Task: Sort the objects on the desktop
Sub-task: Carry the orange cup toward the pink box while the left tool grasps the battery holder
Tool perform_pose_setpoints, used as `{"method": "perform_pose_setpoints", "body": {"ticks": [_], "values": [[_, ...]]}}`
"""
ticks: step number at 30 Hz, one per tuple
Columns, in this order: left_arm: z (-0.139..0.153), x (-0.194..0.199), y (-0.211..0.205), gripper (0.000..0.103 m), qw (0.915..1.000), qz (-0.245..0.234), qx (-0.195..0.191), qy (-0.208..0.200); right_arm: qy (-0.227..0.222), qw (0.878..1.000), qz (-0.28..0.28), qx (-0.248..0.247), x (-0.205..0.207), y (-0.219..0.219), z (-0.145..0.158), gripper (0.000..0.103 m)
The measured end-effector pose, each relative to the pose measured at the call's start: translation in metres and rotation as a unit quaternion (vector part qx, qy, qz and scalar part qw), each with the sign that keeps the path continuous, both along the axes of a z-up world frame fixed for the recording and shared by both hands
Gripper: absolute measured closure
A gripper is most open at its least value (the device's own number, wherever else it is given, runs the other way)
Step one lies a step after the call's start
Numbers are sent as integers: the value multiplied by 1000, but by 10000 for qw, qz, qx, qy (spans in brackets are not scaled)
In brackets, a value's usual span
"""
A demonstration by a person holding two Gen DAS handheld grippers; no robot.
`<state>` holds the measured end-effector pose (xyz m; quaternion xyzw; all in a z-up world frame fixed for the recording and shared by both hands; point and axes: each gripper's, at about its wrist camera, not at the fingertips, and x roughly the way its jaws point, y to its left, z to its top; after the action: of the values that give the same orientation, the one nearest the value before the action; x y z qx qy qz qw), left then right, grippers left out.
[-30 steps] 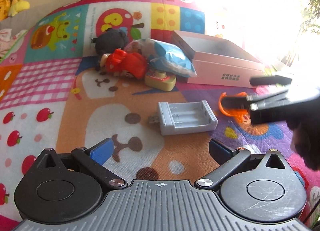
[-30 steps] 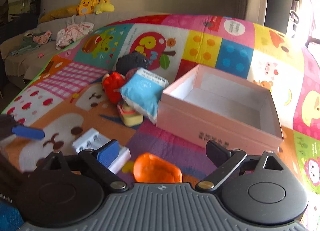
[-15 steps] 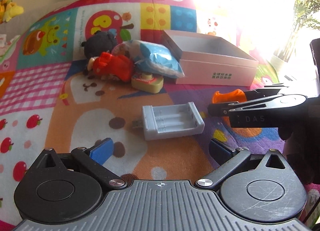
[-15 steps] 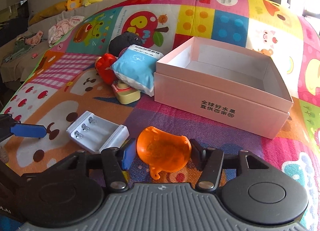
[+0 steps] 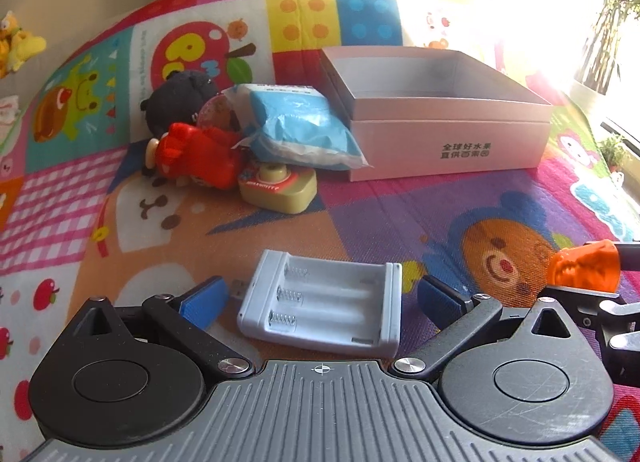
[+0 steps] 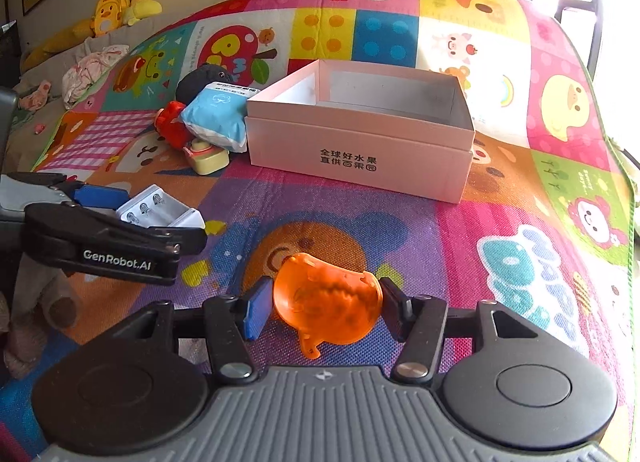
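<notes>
Battery holder: the grey battery holder lies flat on the play mat, directly ahead of my left hand-held gripper and between its two blue pads.
Long axis: its battery slots run left to right across my view, slightly skewed, so the short end walls face the pads.
Left hand-held gripper: I read it as wide open, holding nothing; the pads stand just outside the holder's ends without clearly touching.
Right hand-held gripper: my right hand-held gripper is closed on the orange toy, pads pressing both its sides; whether it sits clear of the mat I cannot tell.
Pink box: the open pink box sits straight ahead of the right side, well apart from the toy, and looks empty from here.
Nearer arm: the left is on the holder; the right is nearer the box.
Other clutter: blue packet, red toy and yellow toy camera are piled against the box's left side.
Next move, my judgement: carry the orange toy forward to the box.
</notes>
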<state>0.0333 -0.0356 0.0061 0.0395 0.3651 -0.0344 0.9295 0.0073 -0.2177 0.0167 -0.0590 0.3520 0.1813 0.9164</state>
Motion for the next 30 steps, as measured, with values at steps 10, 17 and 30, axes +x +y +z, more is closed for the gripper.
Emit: {"method": "perform_pose_setpoints", "body": {"ticks": [10, 17, 30], "values": [[1, -11, 12, 1, 9992, -368, 55, -157, -23, 10000, 67, -19, -5, 7, 0, 46], [2, -13, 9, 18, 9985, -518, 35, -191, 7, 9999, 106, -71, -8, 9, 1, 46], [16, -38, 5, 19, 9954, -800, 187, -489, -40, 9998, 48, -196, -15, 6, 8, 55]]}}
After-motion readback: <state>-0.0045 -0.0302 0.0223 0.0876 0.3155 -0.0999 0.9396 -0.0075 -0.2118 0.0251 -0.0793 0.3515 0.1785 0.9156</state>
